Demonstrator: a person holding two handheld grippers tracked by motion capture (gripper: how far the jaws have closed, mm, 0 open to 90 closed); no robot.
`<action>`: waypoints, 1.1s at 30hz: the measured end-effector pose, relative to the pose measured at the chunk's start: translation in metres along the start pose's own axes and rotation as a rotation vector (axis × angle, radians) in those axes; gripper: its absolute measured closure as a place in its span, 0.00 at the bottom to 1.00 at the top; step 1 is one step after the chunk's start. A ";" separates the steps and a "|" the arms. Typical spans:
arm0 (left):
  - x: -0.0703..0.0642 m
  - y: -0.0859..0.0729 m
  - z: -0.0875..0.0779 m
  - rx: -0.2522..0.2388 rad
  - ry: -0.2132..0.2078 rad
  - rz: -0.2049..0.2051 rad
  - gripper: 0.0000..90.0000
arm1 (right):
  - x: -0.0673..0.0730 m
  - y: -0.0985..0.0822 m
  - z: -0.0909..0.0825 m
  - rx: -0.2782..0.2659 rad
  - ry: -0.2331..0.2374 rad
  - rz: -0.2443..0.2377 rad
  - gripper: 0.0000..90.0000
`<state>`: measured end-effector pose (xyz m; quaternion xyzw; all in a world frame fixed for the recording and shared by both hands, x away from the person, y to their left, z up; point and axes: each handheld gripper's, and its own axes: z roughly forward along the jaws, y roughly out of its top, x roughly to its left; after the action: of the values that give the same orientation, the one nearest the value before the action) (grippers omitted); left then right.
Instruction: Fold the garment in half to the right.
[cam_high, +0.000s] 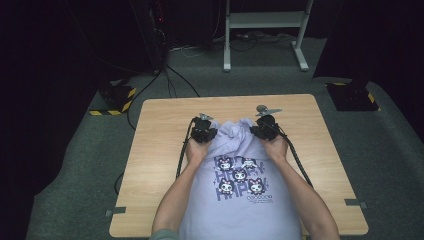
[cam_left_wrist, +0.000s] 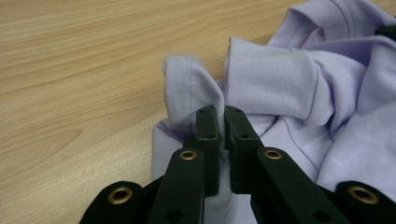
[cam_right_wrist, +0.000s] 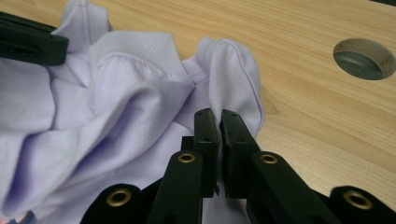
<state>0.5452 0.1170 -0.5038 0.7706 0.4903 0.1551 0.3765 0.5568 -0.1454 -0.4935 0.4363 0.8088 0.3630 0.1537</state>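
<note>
High view: one lilac T-shirt (cam_high: 239, 185) is being spread print-up on the wooden table (cam_high: 160, 145), its near hem hanging over the near edge, its far end bunched between the two grippers. The left gripper (cam_high: 203, 133) is being held at the far-left corner of the cloth, the right gripper (cam_high: 264, 129) at the far-right corner, each carried by one hand; two forearms are being brought in from the near side. Six cartoon faces are being counted in the print, in two rows of three.

Left gripper view: the jaws are being kept clenched on a fold of the shirt (cam_left_wrist: 196, 88), approx. at a hemmed sleeve edge; cloth is being pinched between the pads, w/ the bare table (cam_left_wrist: 70, 70) to the left.

Right gripper view: the jaws are likewise being clamped on a fold of shirt (cam_right_wrist: 229, 70) near a seam; one round hole (cam_right_wrist: 364, 58) in the tabletop is being seen far right.

Judgement: the step in hand is prob. a fold or pull of the far end. For a clean result, both corners should be lifted together, kept level & taut, w/ equal pull so the bunched middle is being smoothed, not twisted; grip should be held firm till the cloth is laid
</note>
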 end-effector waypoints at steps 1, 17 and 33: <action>0.001 0.003 0.002 -0.001 -0.002 -0.008 0.96 | -0.002 0.002 0.000 -0.001 0.007 0.012 0.96; -0.044 -0.008 -0.070 -0.155 -0.039 0.118 0.95 | 0.016 0.001 -0.060 -0.145 -0.010 -0.104 0.96; -0.069 -0.089 -0.063 0.032 -0.078 0.135 0.95 | 0.044 -0.098 -0.066 -0.001 0.076 -0.113 0.96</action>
<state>0.4175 0.1047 -0.5177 0.8132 0.4246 0.1420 0.3719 0.4356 -0.1742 -0.5159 0.3757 0.8373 0.3703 0.1433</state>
